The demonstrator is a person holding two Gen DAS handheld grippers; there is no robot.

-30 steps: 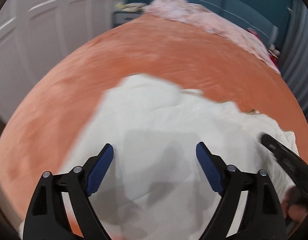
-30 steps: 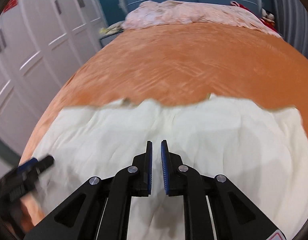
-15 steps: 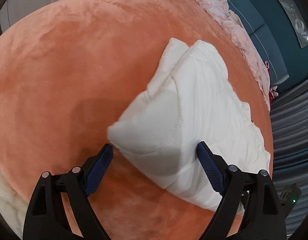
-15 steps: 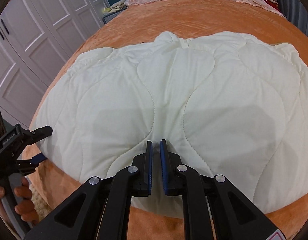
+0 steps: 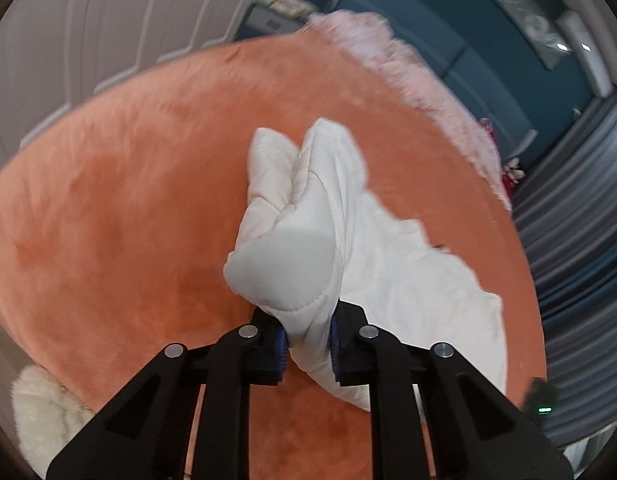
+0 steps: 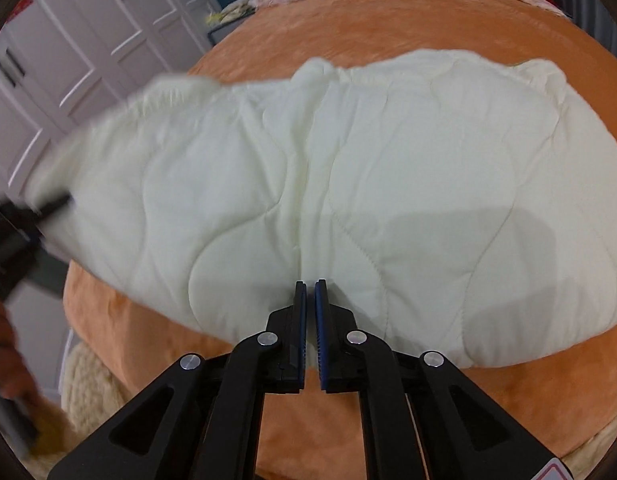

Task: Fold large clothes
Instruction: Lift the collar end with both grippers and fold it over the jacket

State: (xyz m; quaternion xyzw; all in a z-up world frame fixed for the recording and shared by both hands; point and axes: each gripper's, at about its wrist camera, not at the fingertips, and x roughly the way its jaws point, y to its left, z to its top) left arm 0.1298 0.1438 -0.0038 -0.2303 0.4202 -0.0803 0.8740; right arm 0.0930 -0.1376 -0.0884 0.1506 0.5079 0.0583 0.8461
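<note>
A cream-white quilted garment (image 6: pixel 348 184) lies spread on an orange bed cover (image 6: pixel 388 20). My left gripper (image 5: pixel 307 346) is shut on the garment's left end (image 5: pixel 292 264) and holds it lifted off the cover. In the right wrist view that gripper (image 6: pixel 12 240) shows blurred at the far left, with the cloth raised there. My right gripper (image 6: pixel 310 292) is shut with nothing between its pads, hovering above the garment's near edge.
White wardrobe doors (image 6: pixel 68 60) stand along the left. A pink lacy blanket (image 5: pixel 408 64) lies at the bed's far end before a teal headboard (image 5: pixel 448 40). A fluffy cream rug (image 5: pixel 44 412) lies on the floor by the bed. Grey curtains (image 5: pixel 580 200) hang right.
My left gripper has closed on the garment's left end and raised it. The right gripper stays shut and has moved slightly closer to the garment's near edge.
</note>
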